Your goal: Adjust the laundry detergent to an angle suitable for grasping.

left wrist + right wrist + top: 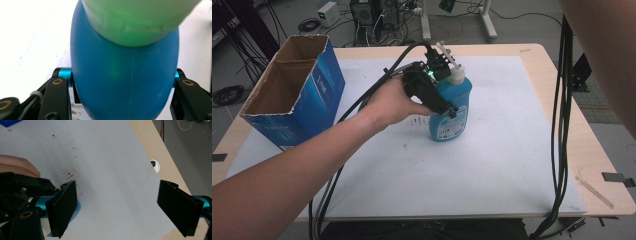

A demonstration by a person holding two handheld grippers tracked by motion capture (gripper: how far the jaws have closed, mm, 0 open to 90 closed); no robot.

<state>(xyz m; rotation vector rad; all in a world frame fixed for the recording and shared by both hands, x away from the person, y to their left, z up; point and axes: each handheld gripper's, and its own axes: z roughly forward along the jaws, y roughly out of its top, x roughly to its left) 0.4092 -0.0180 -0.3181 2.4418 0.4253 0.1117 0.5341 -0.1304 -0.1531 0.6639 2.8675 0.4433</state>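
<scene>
- My left gripper (447,102) has its fingers clamped on the blue detergent bottle (452,112), upright on the bench (512,165).
- My right gripper (117,207) hangs with fingers apart.

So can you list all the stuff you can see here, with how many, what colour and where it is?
Bottle: one, blue with a pale cap, standing near the middle of the table, clamped between the left gripper's jaws.
Cardboard box: one, blue outside and brown inside, open top, at the table's left edge.
Sheet: one, white, covering most of the table top.
Table: one, light wood, under everything.
Cables: a black bundle hanging down on the right.
Left gripper: one, black, shut on the bottle, held by a hand.
Right gripper: one, black jaws wide apart over the sheet, holding nothing.
</scene>
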